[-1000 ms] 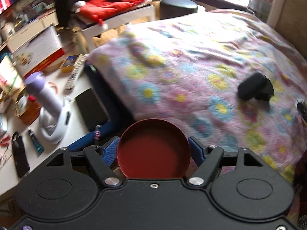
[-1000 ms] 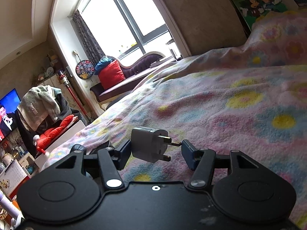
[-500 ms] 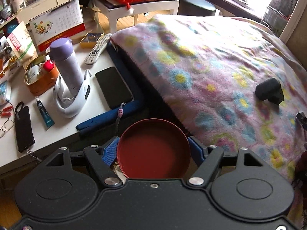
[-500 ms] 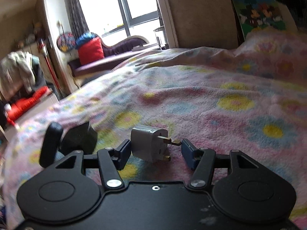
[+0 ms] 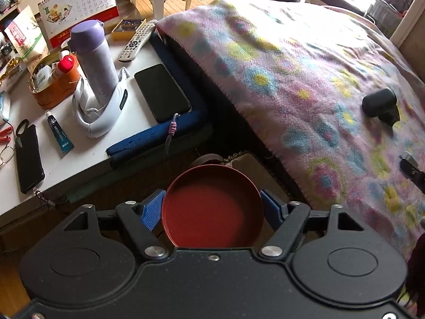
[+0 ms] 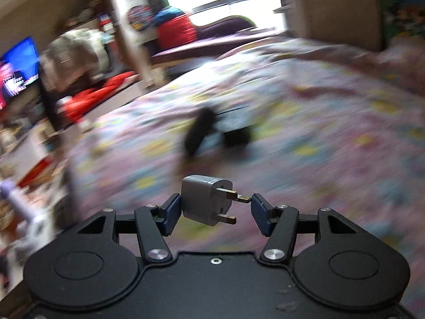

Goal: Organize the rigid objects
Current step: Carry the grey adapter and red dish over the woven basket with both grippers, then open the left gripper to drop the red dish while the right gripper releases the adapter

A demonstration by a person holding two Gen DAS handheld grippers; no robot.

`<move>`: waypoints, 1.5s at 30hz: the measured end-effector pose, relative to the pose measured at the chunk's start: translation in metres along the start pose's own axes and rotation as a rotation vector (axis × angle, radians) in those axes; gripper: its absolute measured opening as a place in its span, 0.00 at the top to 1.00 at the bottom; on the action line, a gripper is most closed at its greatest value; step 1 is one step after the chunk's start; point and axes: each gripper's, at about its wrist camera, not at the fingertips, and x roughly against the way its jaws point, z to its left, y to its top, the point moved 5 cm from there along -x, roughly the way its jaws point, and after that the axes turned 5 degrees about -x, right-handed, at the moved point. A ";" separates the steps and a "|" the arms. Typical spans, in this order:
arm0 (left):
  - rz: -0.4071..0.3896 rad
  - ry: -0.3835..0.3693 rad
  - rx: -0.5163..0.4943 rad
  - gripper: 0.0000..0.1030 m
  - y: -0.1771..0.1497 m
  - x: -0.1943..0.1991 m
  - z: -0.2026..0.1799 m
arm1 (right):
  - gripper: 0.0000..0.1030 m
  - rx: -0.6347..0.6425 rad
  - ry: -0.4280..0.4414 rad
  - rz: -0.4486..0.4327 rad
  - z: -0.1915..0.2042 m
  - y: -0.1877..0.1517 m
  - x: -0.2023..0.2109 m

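My left gripper (image 5: 212, 208) has its blue fingers (image 5: 151, 210) partly spread, clamped on either side of a round, shallow, dark red dish (image 5: 212, 207), which I hold above the dim gap beside the bed. Past the dish, to its left, the white surface (image 5: 79, 156) carries a black phone (image 5: 162, 93) and a lilac flask (image 5: 94, 61) standing in a white holder. To the right of the dish, the flowered fleece blanket (image 5: 292, 79) covers the bed, with a black rounded object (image 5: 379, 105) lying on it. My right gripper (image 6: 212, 207) pinches a grey three-pin plug adapter (image 6: 202, 202), one finger on its body, the other on a pin tip, over the same blanket; beyond is blur.
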 end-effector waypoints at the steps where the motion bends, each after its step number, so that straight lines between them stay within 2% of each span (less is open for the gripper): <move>1: 0.003 -0.001 -0.005 0.31 -0.002 0.000 0.001 | 0.45 0.016 0.040 0.027 0.017 -0.008 0.003; 6: 0.027 -0.011 -0.013 0.31 -0.005 -0.005 0.006 | 0.45 0.094 0.191 0.121 0.089 -0.036 0.013; 11: 0.069 -0.019 -0.023 0.31 -0.008 -0.014 0.010 | 0.45 0.147 0.260 0.199 0.129 -0.054 0.019; 13: 0.087 -0.021 -0.029 0.31 -0.010 -0.017 0.010 | 0.45 0.160 0.255 0.230 0.138 -0.062 0.019; 18: 0.103 -0.012 -0.058 0.31 -0.012 -0.021 0.008 | 0.45 0.228 0.178 0.243 0.141 -0.072 0.020; 24: 0.140 -0.028 -0.059 0.31 -0.014 -0.027 0.008 | 0.45 0.235 0.122 0.268 0.133 -0.085 0.022; 33: 0.130 0.003 0.005 0.31 -0.017 -0.025 0.024 | 0.44 0.199 0.161 0.341 0.133 -0.085 0.021; 41: 0.175 -0.031 -0.005 0.30 -0.019 -0.033 0.019 | 0.44 0.269 0.205 0.438 0.143 -0.107 0.017; 43: 0.195 -0.055 -0.034 0.23 -0.020 -0.035 0.011 | 0.40 0.282 0.212 0.435 0.145 -0.109 0.018; 44: 0.196 -0.064 -0.044 0.20 -0.020 -0.035 0.009 | 0.31 0.285 0.208 0.427 0.145 -0.109 0.018; 45: 0.192 -0.064 -0.051 0.18 -0.019 -0.034 0.007 | 0.29 0.283 0.207 0.418 0.144 -0.108 0.018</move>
